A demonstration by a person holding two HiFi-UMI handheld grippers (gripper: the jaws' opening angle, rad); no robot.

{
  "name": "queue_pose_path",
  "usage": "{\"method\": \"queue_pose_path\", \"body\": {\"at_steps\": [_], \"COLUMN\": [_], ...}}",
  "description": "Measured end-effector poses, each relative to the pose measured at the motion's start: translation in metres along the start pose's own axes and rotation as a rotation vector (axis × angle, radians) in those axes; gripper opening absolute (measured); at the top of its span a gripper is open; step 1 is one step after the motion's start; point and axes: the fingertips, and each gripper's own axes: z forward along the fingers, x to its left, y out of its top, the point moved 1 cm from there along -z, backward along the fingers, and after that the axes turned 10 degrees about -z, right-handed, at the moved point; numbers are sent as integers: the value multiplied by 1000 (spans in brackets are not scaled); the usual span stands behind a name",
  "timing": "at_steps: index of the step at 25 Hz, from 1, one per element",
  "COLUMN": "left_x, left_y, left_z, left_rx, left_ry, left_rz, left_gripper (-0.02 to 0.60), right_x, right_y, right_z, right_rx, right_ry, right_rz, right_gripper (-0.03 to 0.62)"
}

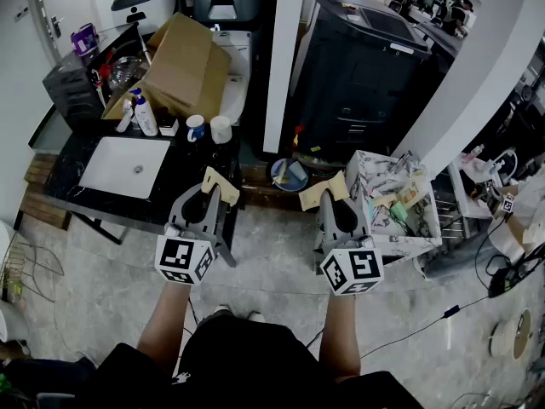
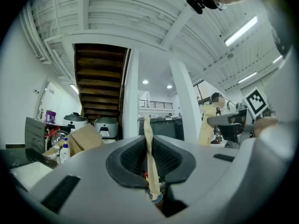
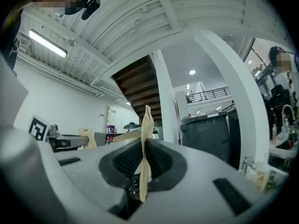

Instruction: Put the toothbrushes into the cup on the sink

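Observation:
In the head view a white sink [image 1: 106, 175] is set in a dark counter at the left. Behind it stand a blue-and-white cup [image 1: 195, 128] and a white cup [image 1: 220, 129]. I cannot make out any toothbrushes. My left gripper [image 1: 220, 186] hangs in front of the counter's right end with its tan pads together and nothing between them. My right gripper [image 1: 324, 192] is level with it further right, over the floor, also shut and empty. Each gripper view looks up at the ceiling: the left gripper [image 2: 148, 139] and the right gripper [image 3: 145, 139] each show one closed tan strip.
Pump bottles [image 1: 145, 118] and a tilted cardboard box [image 1: 183, 66] stand behind the sink. A white pillar [image 1: 285, 58] and a black cabinet [image 1: 366, 66] rise ahead. A blue bowl [image 1: 289, 175] lies on the floor, and a cluttered white crate [image 1: 392, 203] and cables are at the right.

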Motion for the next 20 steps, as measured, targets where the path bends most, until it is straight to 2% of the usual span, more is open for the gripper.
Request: {"method": "queue_pose_path", "body": {"at_steps": [11, 20], "left_x": [7, 4], "left_y": [-11, -18], "left_z": [-1, -13], "left_rx": [4, 27], "left_ry": [41, 64], "left_rz": [-8, -10], "left_gripper": [40, 41], "right_x": [-8, -9], "right_y": [-19, -28], "right_z": [-5, -15], "right_rx": [39, 52], "right_ry": [-35, -17], "right_rz": [12, 37], "right_gripper": [23, 23]}}
